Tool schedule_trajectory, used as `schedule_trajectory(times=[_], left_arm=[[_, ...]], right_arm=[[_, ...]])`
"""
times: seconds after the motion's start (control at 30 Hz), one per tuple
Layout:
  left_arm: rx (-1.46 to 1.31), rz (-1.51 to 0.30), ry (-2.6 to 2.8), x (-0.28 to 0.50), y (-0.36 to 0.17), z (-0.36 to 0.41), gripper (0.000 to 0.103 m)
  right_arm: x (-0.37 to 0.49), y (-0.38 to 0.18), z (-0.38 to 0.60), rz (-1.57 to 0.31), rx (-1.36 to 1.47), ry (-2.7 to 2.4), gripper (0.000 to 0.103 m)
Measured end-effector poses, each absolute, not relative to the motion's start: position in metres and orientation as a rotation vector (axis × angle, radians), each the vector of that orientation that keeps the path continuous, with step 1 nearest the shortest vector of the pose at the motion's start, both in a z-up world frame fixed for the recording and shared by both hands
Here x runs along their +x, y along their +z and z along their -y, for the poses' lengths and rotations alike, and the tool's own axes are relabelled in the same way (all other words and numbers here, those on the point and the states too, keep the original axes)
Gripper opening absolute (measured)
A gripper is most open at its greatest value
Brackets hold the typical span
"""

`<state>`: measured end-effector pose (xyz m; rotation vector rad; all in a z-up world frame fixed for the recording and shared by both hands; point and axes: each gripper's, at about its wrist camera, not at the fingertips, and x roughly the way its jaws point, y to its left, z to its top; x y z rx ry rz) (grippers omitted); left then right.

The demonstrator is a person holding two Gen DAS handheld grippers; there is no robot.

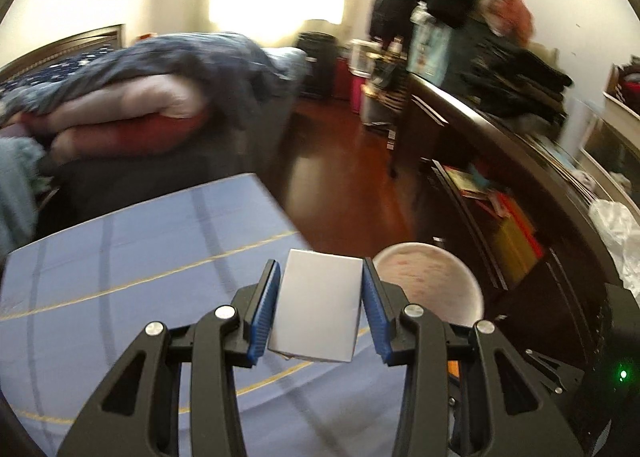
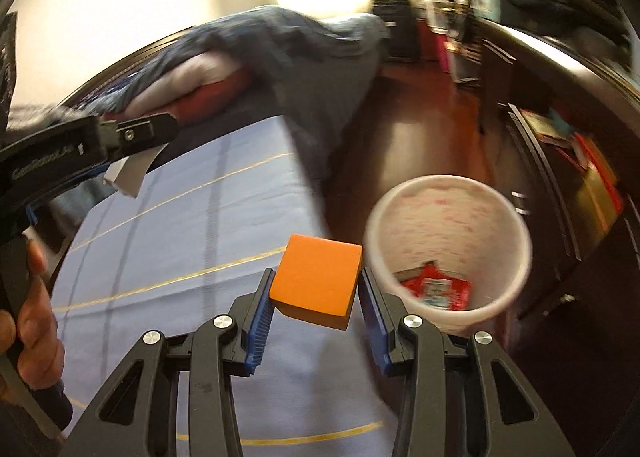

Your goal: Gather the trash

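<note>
**Both tools loaded near the bin**

Your left tool is pinching a white box between its blue pads, held over the blue bed sheet. Your right tool is clamped on an orange block, just left of the white bin. Red wrappers lie in the bin, which stands on the wooden floor beside the bed.

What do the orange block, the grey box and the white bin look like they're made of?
Orange block: probably foam or sponge, given its matte, finely grained faces and soft edges.
Grey box: likely thin card, with flat, smooth, dull faces and crisp folded edges; it could also be plastic.
White bin: seemingly plastic or coated paper, with a thin smooth rim and faint red speckled print; blur leaves it open.
</note>
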<state>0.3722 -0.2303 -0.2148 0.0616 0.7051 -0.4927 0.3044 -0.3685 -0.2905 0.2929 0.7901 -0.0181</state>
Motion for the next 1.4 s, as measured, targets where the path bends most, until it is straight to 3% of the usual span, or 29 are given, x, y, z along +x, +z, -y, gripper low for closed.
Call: schedule_trajectory(times=[0.4,0.8,0.87,0.93,1.03,1.13,1.4], left_arm=[[0.05,-0.798,-0.658,0.411,-0.249,0.325,0.041],[0.057,-0.886,-0.715,0.439,-0.29,0.38,0.043],[0.047,-0.896,-0.711,0.445,-0.295,0.38,0.047],[0.028,-0.901,-0.712,0.45,-0.298,0.381,0.065],[0.0,-0.882,-0.71,0.453,-0.295,0.375,0.077],[-0.01,-0.853,-0.719,0.451,-0.289,0.372,0.086],[0.002,-0.852,-0.705,0.447,-0.285,0.37,0.093]], right_arm=[[0.325,-0.309,0.458,-0.759,0.356,-0.214,0.042],[0.353,-0.341,0.486,-0.793,0.33,-0.298,0.043],[0.355,-0.347,0.49,-0.798,0.333,-0.307,0.05],[0.356,-0.35,0.492,-0.799,0.334,-0.313,0.053],[0.354,-0.355,0.492,-0.812,0.326,-0.322,0.056],[0.351,-0.356,0.491,-0.818,0.332,-0.322,0.059],[0.35,-0.355,0.487,-0.829,0.337,-0.325,0.065]])
